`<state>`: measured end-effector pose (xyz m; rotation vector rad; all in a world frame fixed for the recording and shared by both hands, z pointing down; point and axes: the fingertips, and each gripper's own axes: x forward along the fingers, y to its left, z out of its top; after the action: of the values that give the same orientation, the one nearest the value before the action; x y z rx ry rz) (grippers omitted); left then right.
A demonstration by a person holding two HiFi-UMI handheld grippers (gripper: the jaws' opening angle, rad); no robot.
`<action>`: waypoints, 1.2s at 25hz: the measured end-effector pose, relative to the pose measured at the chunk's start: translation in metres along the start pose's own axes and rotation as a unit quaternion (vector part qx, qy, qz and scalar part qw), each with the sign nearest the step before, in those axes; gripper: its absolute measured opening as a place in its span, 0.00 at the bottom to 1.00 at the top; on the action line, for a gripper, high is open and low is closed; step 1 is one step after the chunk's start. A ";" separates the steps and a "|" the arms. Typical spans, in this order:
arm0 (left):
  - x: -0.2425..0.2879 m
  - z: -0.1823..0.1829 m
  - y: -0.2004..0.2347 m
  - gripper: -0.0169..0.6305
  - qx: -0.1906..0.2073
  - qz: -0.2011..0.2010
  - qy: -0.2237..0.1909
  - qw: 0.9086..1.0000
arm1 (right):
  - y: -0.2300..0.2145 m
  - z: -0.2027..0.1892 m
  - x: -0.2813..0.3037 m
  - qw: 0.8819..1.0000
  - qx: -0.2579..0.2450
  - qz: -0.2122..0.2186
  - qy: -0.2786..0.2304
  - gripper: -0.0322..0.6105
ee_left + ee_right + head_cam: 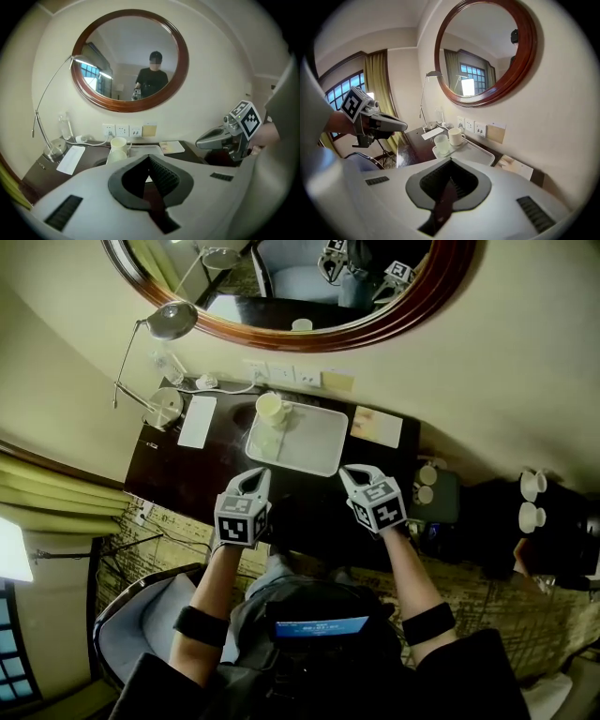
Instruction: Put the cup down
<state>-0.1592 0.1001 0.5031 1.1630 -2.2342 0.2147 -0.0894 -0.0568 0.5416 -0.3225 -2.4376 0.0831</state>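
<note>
So, biggest stuff first:

- One oval mirror with a dark wood frame hangs on the wall over the desk.
- One dark desk stands against that wall, and everything else sits on it.
- One white tray lies near the middle of the desk, close to the wall.
- Two hand-held grippers hover side by side over the front of the desk, on the near side of the tray and clear of it. The left gripper has its jaws pressed together with nothing between them. Same deal for the right gripper: closed up and empty.
- One desk lamp on a thin bent arm stands at the desk's left end.
- Two flat paper things: a white sheet left of the tray and a pale booklet right of it.
- Two cups stand upright on the left end of the tray, just beside each other. The white cup with a handle is nearer the wall, and the clear cup is in front of it. Neither gripper touches them.
- Two more small white cups sit far off to the right, well apart from the tray.
- Three wall sockets run in a row under the mirror.
</note>
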 end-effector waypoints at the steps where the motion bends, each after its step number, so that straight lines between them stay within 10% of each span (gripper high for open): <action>1: 0.000 -0.001 -0.001 0.03 -0.006 0.001 -0.003 1.000 | -0.004 -0.002 -0.004 1.000 0.004 -0.003 -0.003 0.05; 30: -0.011 -0.018 0.007 0.03 -0.022 -0.004 0.009 1.000 | -0.026 -0.024 -0.030 0.998 0.010 -0.055 -0.012 0.05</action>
<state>-0.1518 0.1195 0.5122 1.1415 -2.2082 0.1707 -0.0576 -0.0902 0.5456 -0.1781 -2.4726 0.0630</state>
